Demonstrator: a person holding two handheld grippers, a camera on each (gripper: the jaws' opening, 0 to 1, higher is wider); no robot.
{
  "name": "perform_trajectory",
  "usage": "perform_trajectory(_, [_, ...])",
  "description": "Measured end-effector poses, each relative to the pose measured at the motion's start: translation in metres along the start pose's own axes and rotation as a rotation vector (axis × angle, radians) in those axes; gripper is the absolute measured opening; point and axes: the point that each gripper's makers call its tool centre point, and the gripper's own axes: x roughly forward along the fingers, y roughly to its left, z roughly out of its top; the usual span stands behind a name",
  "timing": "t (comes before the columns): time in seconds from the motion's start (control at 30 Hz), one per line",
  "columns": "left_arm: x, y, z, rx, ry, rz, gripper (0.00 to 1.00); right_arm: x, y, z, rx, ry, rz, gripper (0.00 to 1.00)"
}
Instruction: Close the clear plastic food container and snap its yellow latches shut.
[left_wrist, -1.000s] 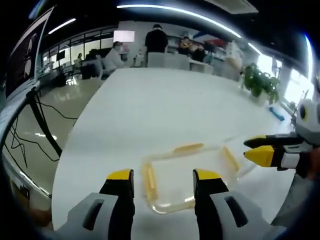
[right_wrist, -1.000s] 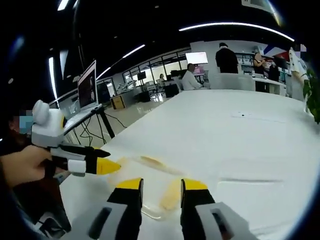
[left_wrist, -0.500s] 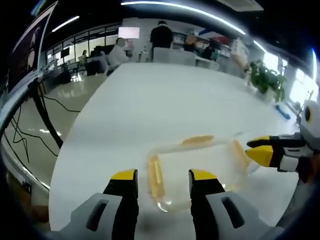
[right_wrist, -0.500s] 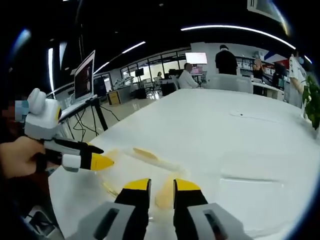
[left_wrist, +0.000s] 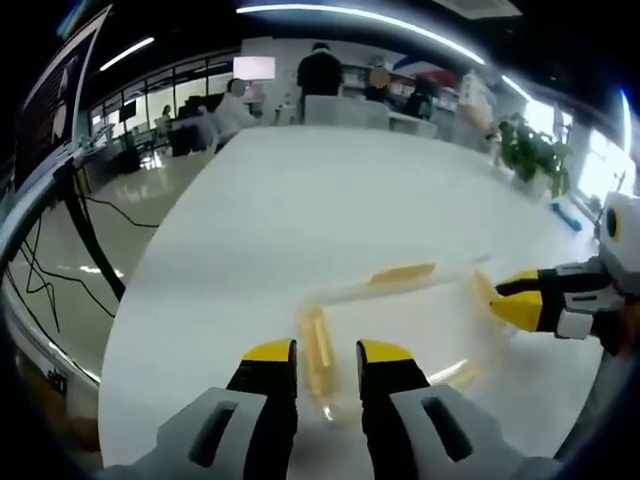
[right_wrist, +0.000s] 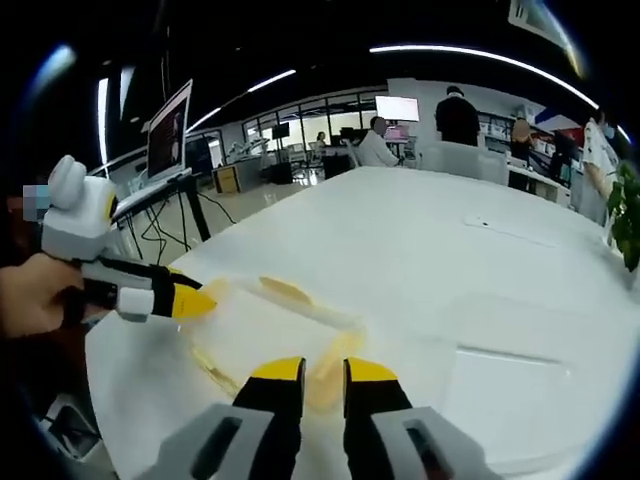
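The clear plastic container (left_wrist: 400, 320) lies on the white table (left_wrist: 330, 200), with a yellow latch on each side. My left gripper (left_wrist: 327, 352) is shut on the short-end latch (left_wrist: 318, 332) between its jaws. From the right, my right gripper (left_wrist: 500, 298) comes in, closed on the opposite latch (left_wrist: 482, 288). The far long-side latch (left_wrist: 403, 272) lies flat. In the right gripper view, my right gripper (right_wrist: 322, 370) pinches its latch (right_wrist: 330, 350), and the left gripper (right_wrist: 205, 300) bites the container's (right_wrist: 255, 325) far end.
A faint clear rectangular outline (right_wrist: 505, 385) lies on the table right of the container. A potted plant (left_wrist: 530, 150) stands at the far right edge. A laptop on a stand (right_wrist: 170, 140) and floor cables (left_wrist: 60, 270) sit off the table's left side. People stand far behind.
Both grippers' jaws have narrowed onto the end latches of the container. The left gripper view has moved closer over its latch.
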Motion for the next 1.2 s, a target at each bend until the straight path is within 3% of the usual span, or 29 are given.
perform_trajectory(0.1, [0.0, 0.0, -0.001, 0.006, 0.006, -0.005, 0.19, -0.001, 0.003, 0.001, -0.03, -0.004, 0.009, 0.09])
perform_trajectory(0.33, [0.002, 0.0, 0.001, 0.036, -0.007, 0.01, 0.1, 0.001, 0.005, 0.001, -0.005, -0.002, 0.021, 0.08])
perform_trajectory(0.4, [-0.002, 0.01, 0.001, 0.119, 0.016, 0.066, 0.04, 0.0, 0.005, 0.002, -0.011, 0.002, 0.024, 0.08])
perform_trajectory(0.43, [-0.001, 0.004, 0.001, 0.12, 0.022, 0.036, 0.05, -0.001, 0.006, 0.002, -0.005, 0.003, 0.032, 0.07])
perform_trajectory(0.53, [-0.001, 0.002, 0.0, 0.208, 0.034, 0.04, 0.05, -0.001, 0.007, 0.002, -0.005, 0.005, 0.033, 0.07])
perform_trajectory(0.6, [-0.002, 0.0, 0.001, 0.222, 0.037, 0.042, 0.05, -0.001, 0.007, 0.001, -0.015, 0.006, 0.035, 0.07])
perform_trajectory(0.77, [-0.007, 0.001, 0.006, 0.171, 0.008, 0.041, 0.05, -0.003, 0.006, 0.002, -0.045, 0.002, 0.034, 0.07])
perform_trajectory(1.2, [-0.022, 0.005, 0.02, 0.148, -0.025, 0.057, 0.04, -0.013, 0.013, 0.007, -0.033, -0.003, 0.06, 0.04])
